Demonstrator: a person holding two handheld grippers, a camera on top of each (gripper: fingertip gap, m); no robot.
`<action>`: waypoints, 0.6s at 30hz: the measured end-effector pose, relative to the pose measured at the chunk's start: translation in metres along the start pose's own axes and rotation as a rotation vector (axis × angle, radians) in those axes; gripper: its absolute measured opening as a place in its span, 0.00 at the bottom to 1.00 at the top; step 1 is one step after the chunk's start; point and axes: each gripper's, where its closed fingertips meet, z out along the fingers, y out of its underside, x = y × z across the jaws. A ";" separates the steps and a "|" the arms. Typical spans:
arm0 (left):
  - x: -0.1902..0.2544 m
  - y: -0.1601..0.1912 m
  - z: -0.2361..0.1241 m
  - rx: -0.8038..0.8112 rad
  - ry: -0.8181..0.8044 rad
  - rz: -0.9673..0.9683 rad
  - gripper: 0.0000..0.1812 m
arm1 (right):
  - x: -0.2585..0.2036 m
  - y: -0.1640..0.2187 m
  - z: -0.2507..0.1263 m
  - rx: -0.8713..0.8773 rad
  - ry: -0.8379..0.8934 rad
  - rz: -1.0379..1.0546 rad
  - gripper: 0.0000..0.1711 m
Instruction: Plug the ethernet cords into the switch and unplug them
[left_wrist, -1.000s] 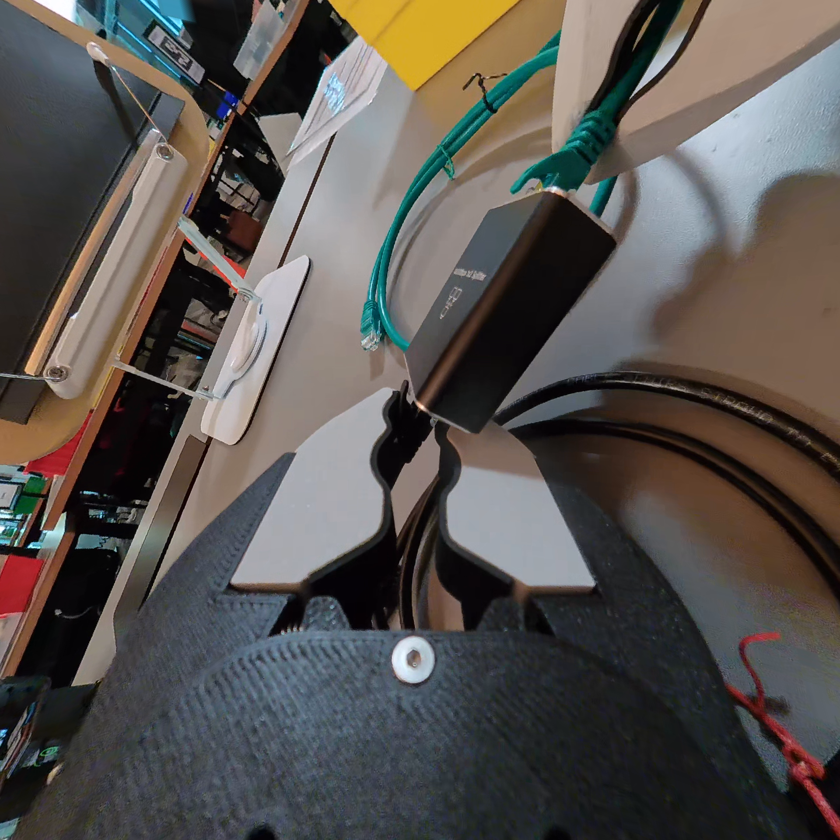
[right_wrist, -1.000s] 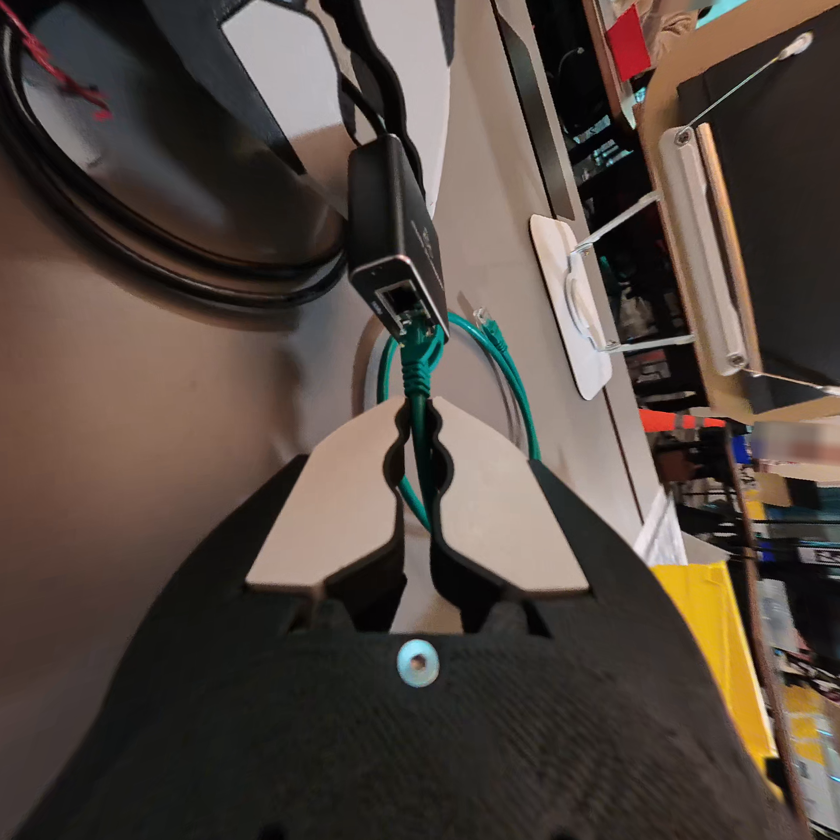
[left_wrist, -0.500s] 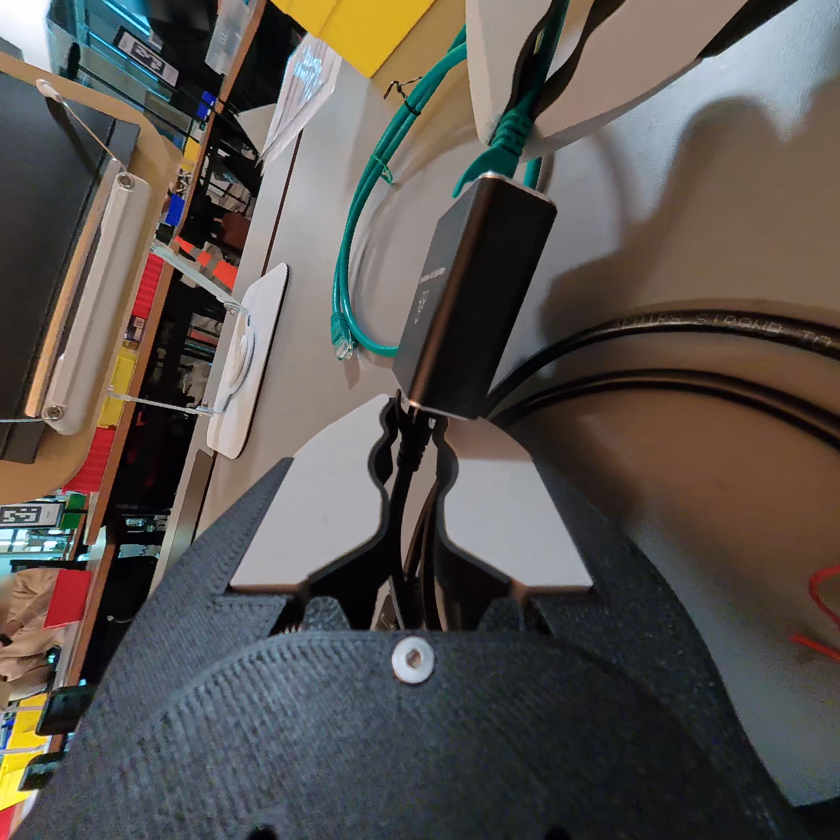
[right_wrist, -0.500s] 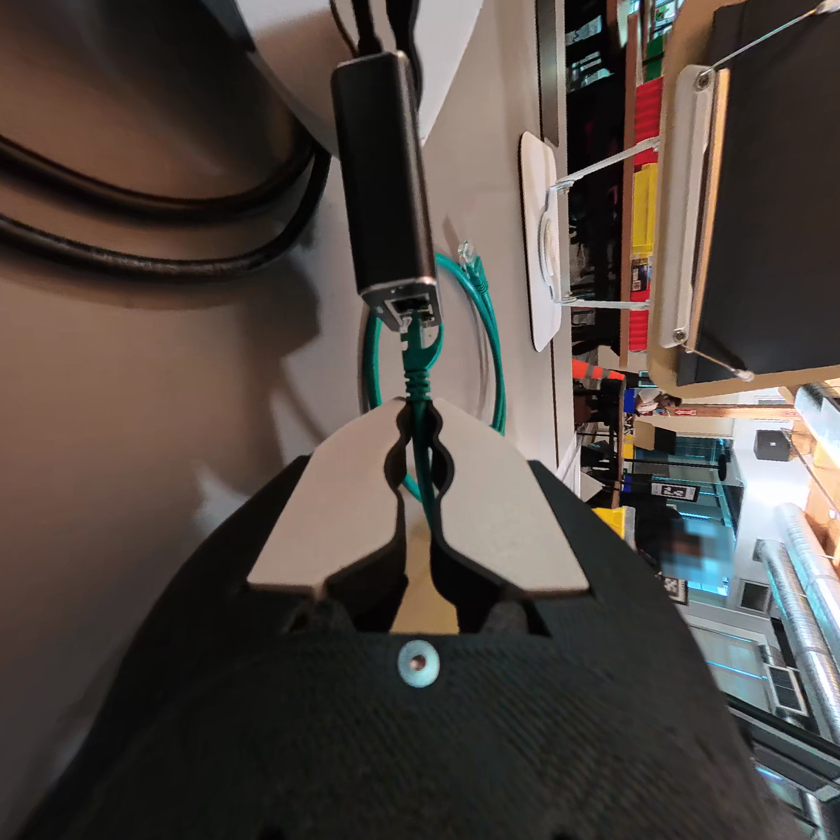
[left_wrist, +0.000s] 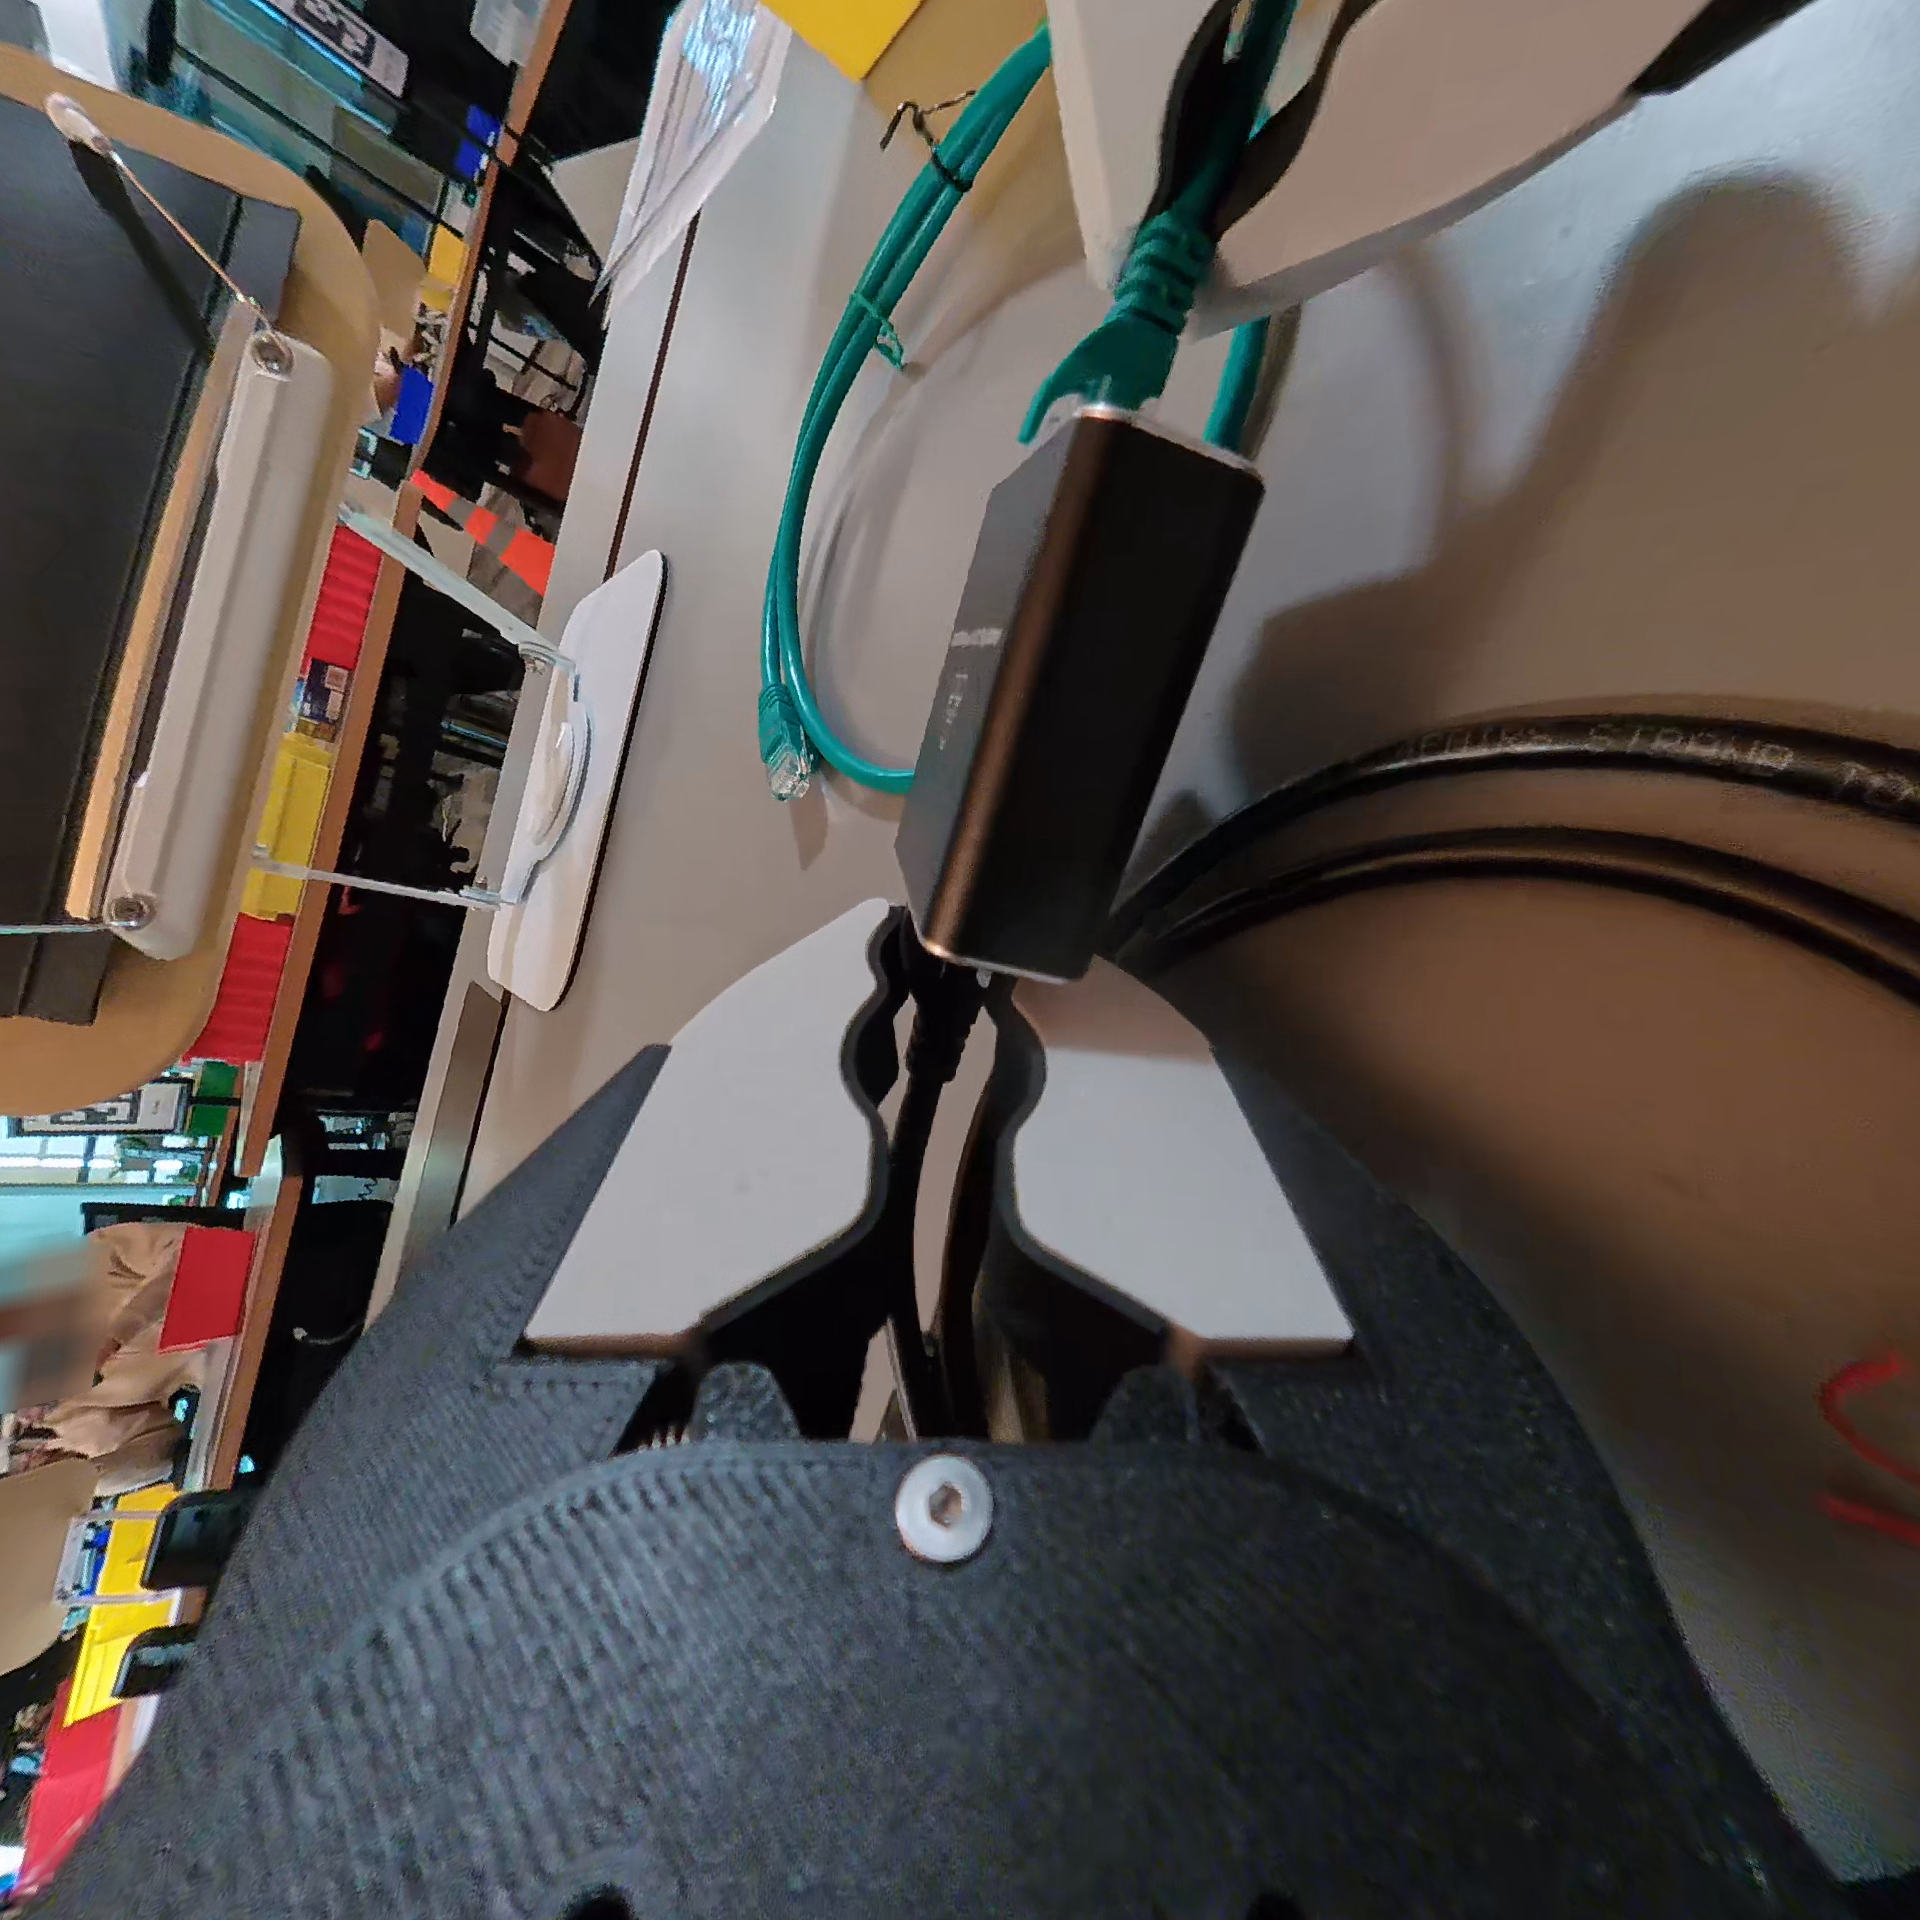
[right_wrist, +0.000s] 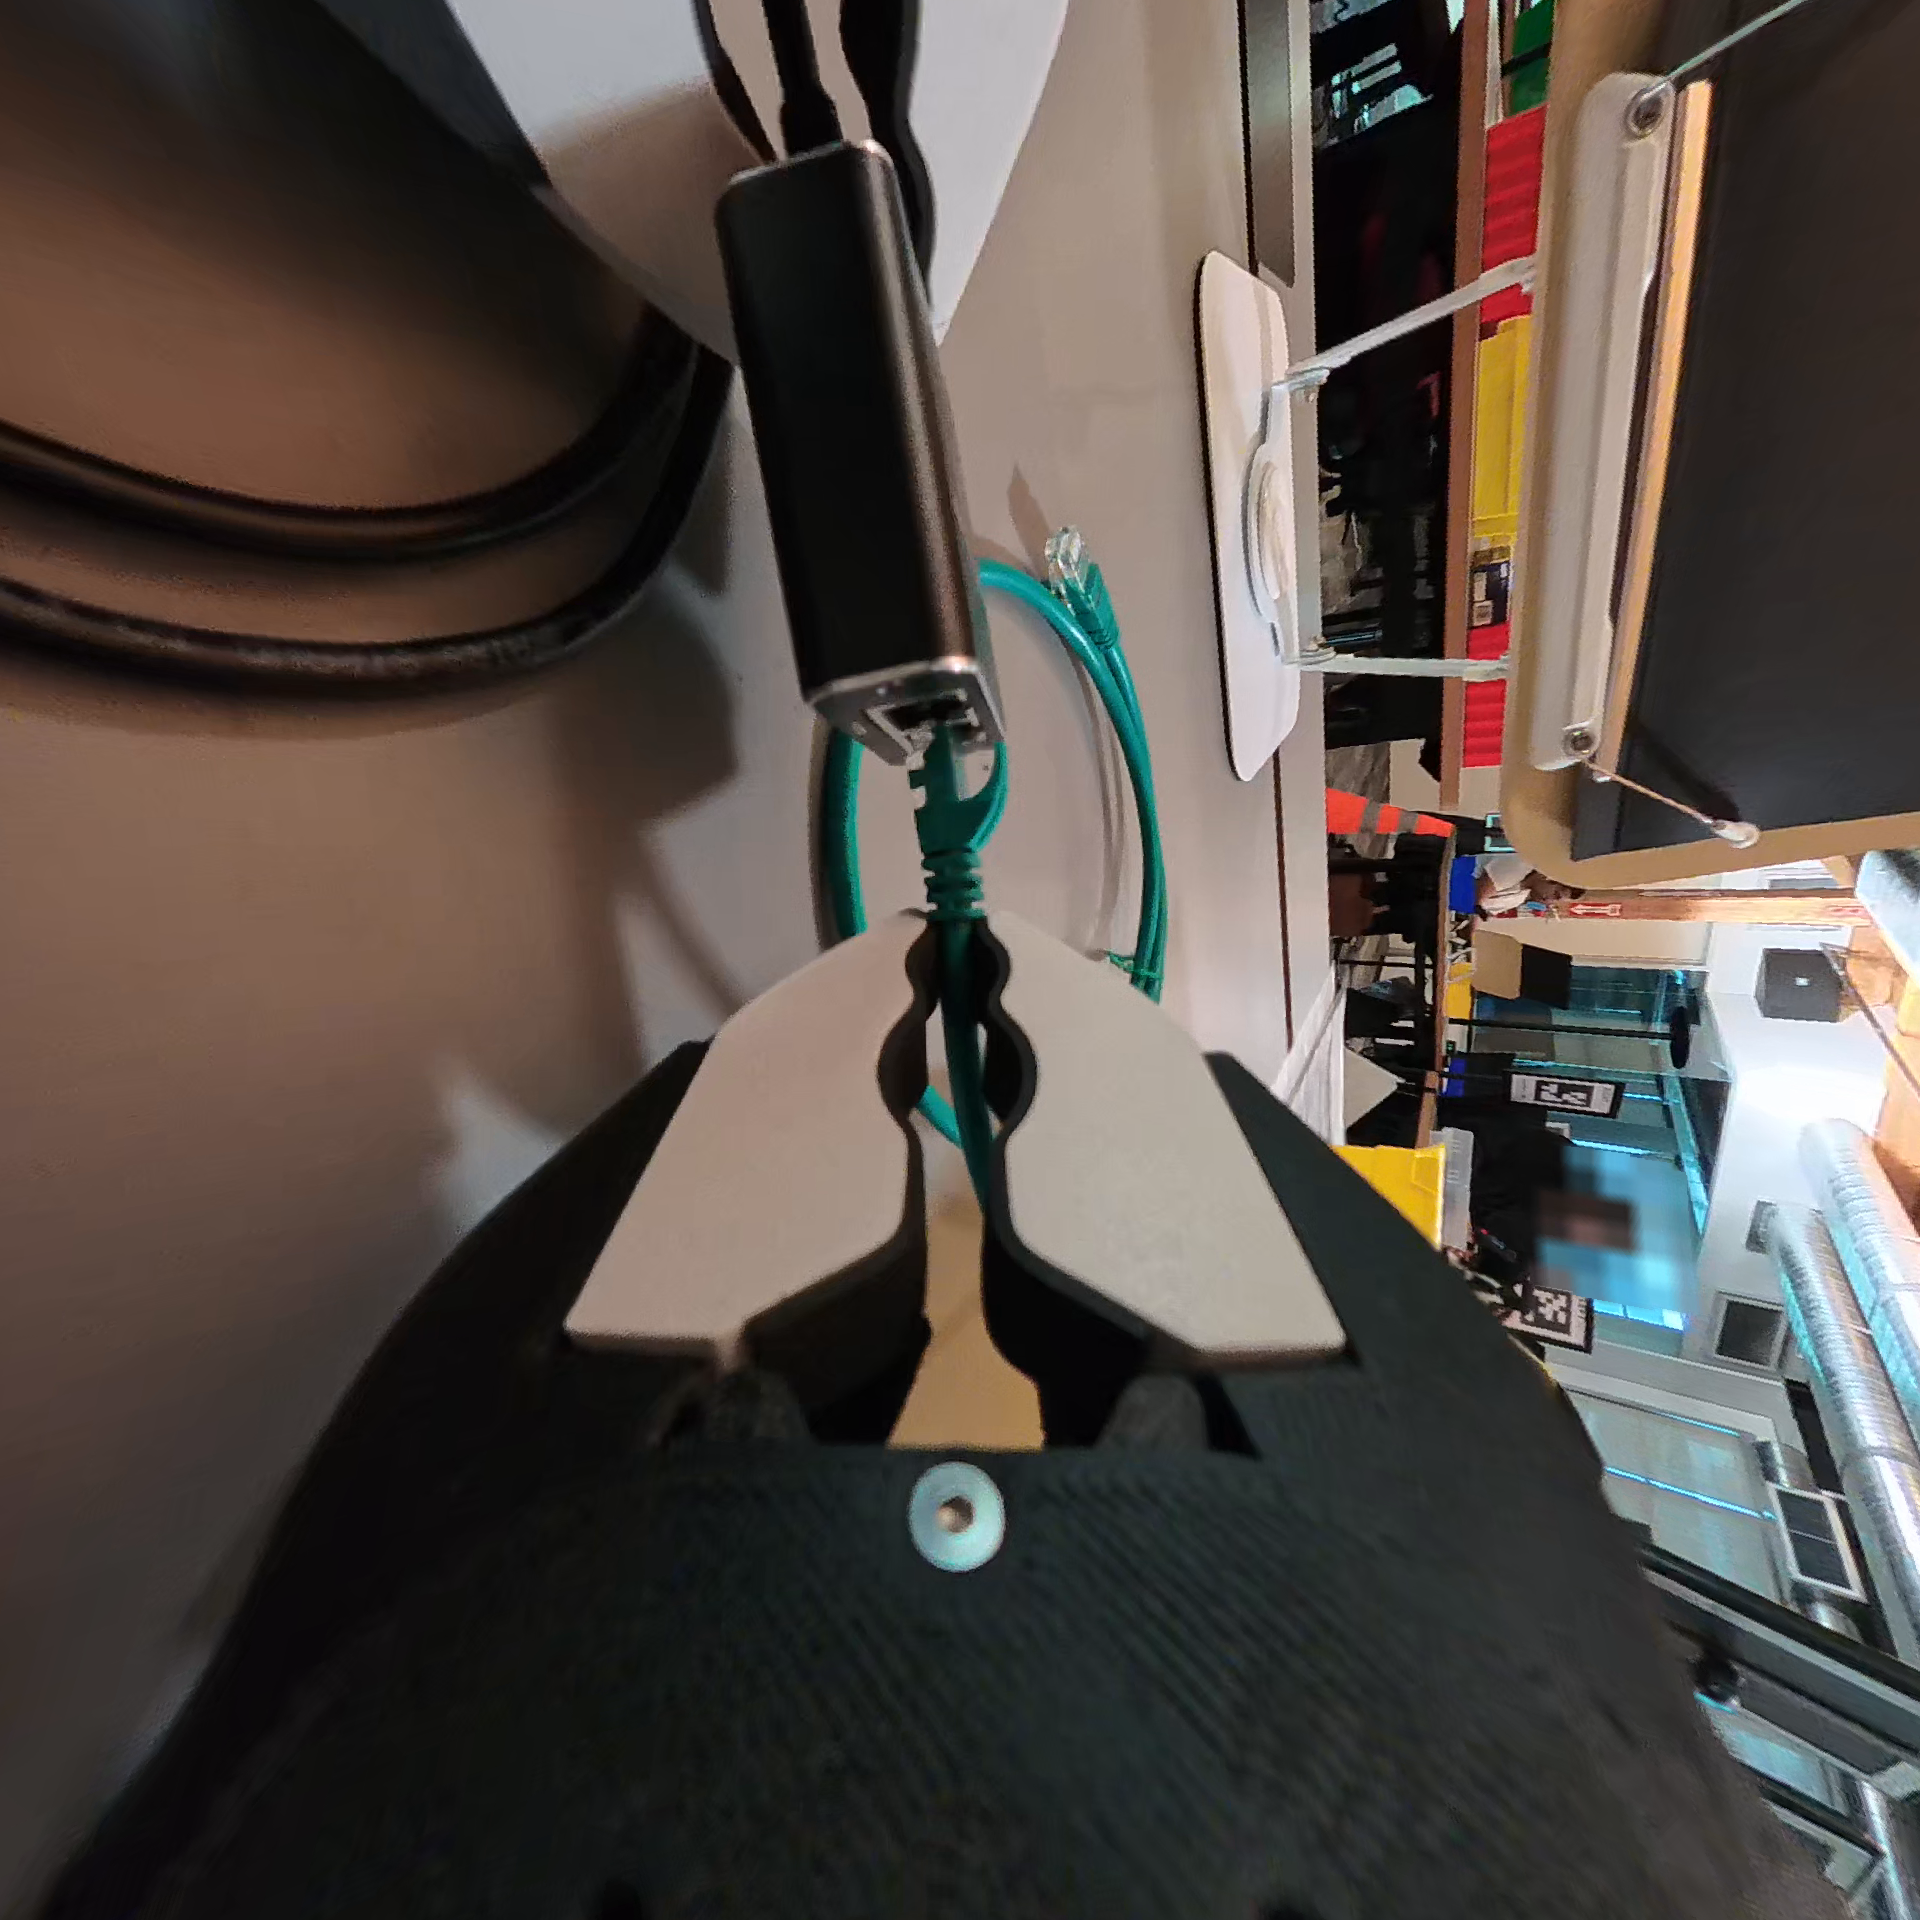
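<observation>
The small black switch (left_wrist: 1070, 707) hangs in the air above the grey bench (left_wrist: 727, 436), stretched between the two claws, likely so each end can be pulled or pushed against the other. The left claw (left_wrist: 940, 1023) is nearly closed on the black cord (left_wrist: 930, 1060) just behind the switch, which steadies the box from that end. The right claw (right_wrist: 961, 940) is pinched on the green cord (right_wrist: 961, 1039) just behind its plug (right_wrist: 945, 800), a grip close enough to steer the plug straight along the port. The plug sits at the port mouth, but whether it is fully seated or partly out cannot be told. The far end of the green cord (right_wrist: 1081, 582) lies loose on the bench in a coil. A thick black cable (left_wrist: 1558, 790) curves across the bench, its ends cut off by the frame.
</observation>
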 end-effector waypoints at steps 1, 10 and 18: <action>-0.002 0.002 0.001 -0.003 0.001 -0.013 0.06 | 0.001 -0.002 0.000 0.015 0.004 -0.002 0.03; -0.009 0.005 0.003 0.025 -0.021 -0.009 0.07 | 0.005 -0.011 -0.002 0.120 0.007 0.042 0.03; -0.030 -0.002 -0.005 0.126 -0.093 -0.111 0.19 | 0.015 -0.018 -0.009 0.236 -0.010 0.183 0.03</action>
